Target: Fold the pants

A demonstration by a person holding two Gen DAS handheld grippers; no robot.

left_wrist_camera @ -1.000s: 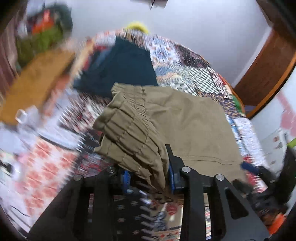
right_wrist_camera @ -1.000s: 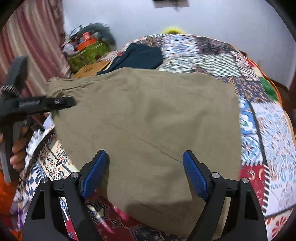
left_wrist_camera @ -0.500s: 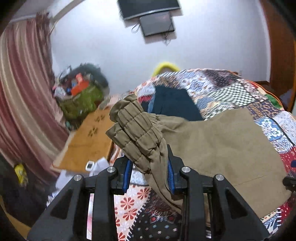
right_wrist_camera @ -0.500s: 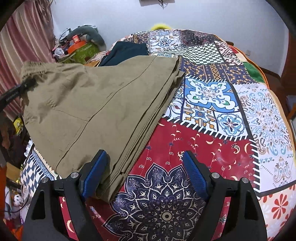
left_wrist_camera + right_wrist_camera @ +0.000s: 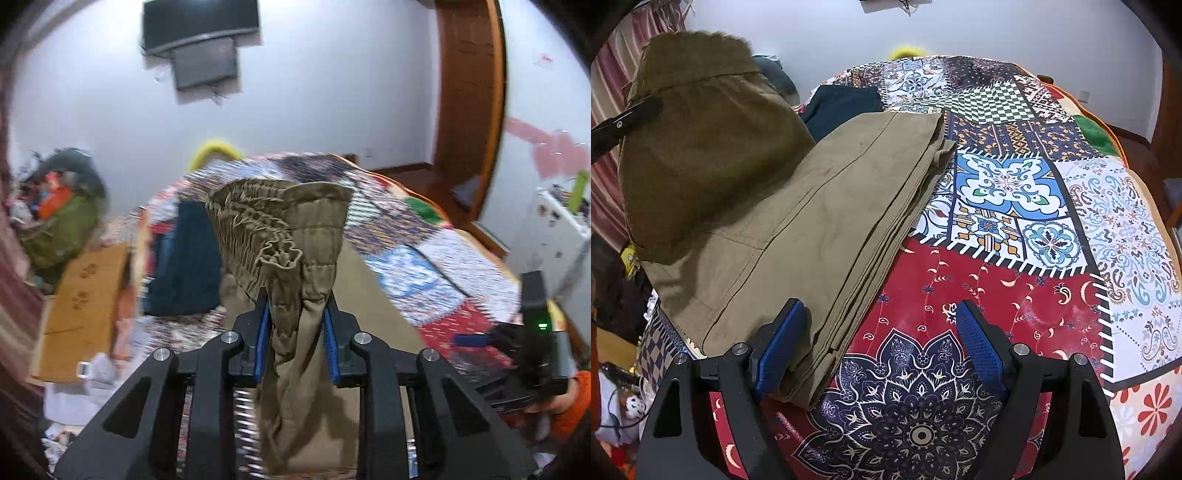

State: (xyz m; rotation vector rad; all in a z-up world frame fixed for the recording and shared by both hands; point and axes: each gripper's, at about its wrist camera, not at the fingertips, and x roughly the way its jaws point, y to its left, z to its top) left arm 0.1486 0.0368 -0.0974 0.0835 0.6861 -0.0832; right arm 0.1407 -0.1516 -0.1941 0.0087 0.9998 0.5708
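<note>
Olive pants [image 5: 820, 229] lie on the bed [image 5: 1015, 288], on its patchwork quilt, toward the left side in the right wrist view. Waistband end [image 5: 280, 229] is lifted off the bed, bunched and standing up out of the left hand-held gripper [image 5: 295, 332]. Rest of the garment trails down and back to the quilt in a flat stack of layers.

Left hand-held gripper: jaws narrow, blue pads [image 5: 263, 343] pressing on the gathered elastic waist from both sides. Jaws have just been closing further, with cloth between them. Fabric hangs below the pads too. In the right wrist view its black finger [image 5: 628, 120] shows at the upper left against the raised cloth.

Right hand-held gripper [image 5: 882, 350]: jaws wide apart, holding nothing. Left pad [image 5: 779, 350] sits over the near edge of the folded stack; cannot tell if it touches. Right pad [image 5: 979, 350] is over bare quilt, clear of the pants. The stack's folded edge runs between the two pads. In the left wrist view this tool appears at far right, held by a hand [image 5: 554, 402] with an orange sleeve.

Dark blue garment [image 5: 842, 107] lies further up the bed, beyond the pants.
</note>
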